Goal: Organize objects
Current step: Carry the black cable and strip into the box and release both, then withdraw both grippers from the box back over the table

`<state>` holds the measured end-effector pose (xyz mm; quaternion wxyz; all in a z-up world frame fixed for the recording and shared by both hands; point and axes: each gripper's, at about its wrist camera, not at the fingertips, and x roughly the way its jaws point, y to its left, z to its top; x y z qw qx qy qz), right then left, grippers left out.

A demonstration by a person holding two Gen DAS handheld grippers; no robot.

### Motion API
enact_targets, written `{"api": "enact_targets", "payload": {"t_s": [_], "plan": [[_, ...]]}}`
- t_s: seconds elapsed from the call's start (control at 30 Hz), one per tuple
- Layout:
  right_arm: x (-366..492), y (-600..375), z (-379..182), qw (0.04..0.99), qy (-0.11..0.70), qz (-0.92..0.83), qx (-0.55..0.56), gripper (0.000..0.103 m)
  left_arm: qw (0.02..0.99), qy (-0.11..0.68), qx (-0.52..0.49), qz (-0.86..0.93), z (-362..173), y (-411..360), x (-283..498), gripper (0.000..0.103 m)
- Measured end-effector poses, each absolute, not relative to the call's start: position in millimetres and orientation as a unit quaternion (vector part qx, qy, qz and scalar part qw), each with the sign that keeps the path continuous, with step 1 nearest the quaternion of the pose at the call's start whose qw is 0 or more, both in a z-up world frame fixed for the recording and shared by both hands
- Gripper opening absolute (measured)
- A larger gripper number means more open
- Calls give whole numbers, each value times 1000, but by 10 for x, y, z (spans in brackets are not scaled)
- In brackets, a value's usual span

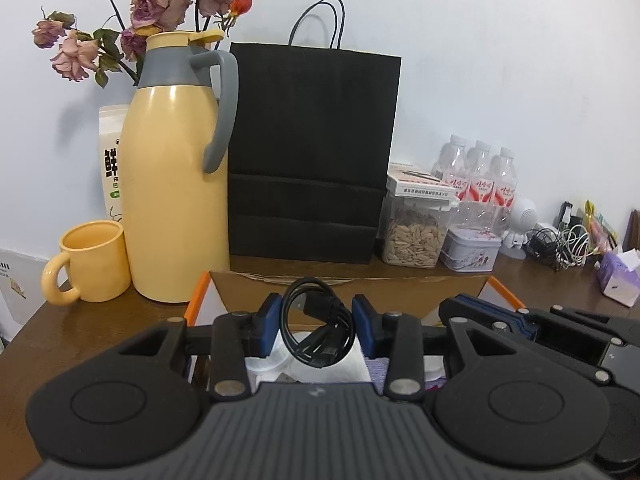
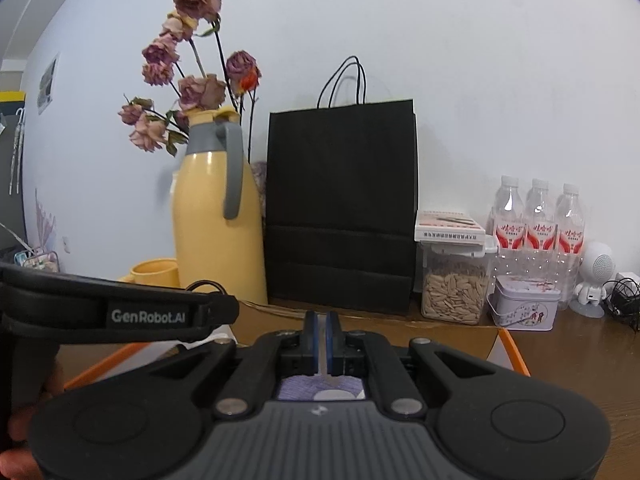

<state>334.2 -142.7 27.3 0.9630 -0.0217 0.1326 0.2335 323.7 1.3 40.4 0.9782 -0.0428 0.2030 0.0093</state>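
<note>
Gripping a coiled black cable (image 1: 316,330) loosely in my left jaws (image 1: 316,322), right jaws (image 2: 322,334) clenched empty, I risk it slipping short of the cardboard box (image 1: 352,286) at frame centre.

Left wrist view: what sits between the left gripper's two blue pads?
A coiled black cable sits between the left gripper's pads, gripped over the open cardboard box. The left wrist view shows it.
</note>
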Motion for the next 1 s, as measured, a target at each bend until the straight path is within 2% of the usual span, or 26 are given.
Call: {"api": "enact_targets", "payload": {"t_s": [0.17,0.2,0.23,0.27,0.3,0.37,0.43,0.47,0.53,0.63,1.0], "plan": [[3411,-1445,226,963,145,225,-29,6,980,194,-30,17,385,30,3223,43],[3417,-1460,225,964,146,220,-30,11,982,188,-27,20,395,36,3216,46],[3419,-1472,225,965,147,215,-31,13,983,183,-25,19,405,43,3201,56],[3419,-1487,227,966,146,210,-33,13,983,178,-25,20,422,54,3191,71],[3418,-1504,232,967,145,206,-36,13,985,172,-25,23,437,64,3174,78],[3437,-1538,243,968,149,198,-37,27,986,162,-19,31,461,75,3146,93],[3450,-1572,248,970,152,188,-35,61,986,160,-18,37,482,84,3138,103],[3455,-1586,252,970,152,184,-33,69,986,159,-18,39,489,88,3134,103],[3463,-1607,268,971,156,179,-31,92,986,162,-20,38,503,104,3135,103],[3471,-1625,294,970,161,179,-25,102,985,165,-25,41,507,118,3143,103],[3358,-1695,406,968,171,182,-19,103,985,164,-38,22,614,138,2935,103]]}}
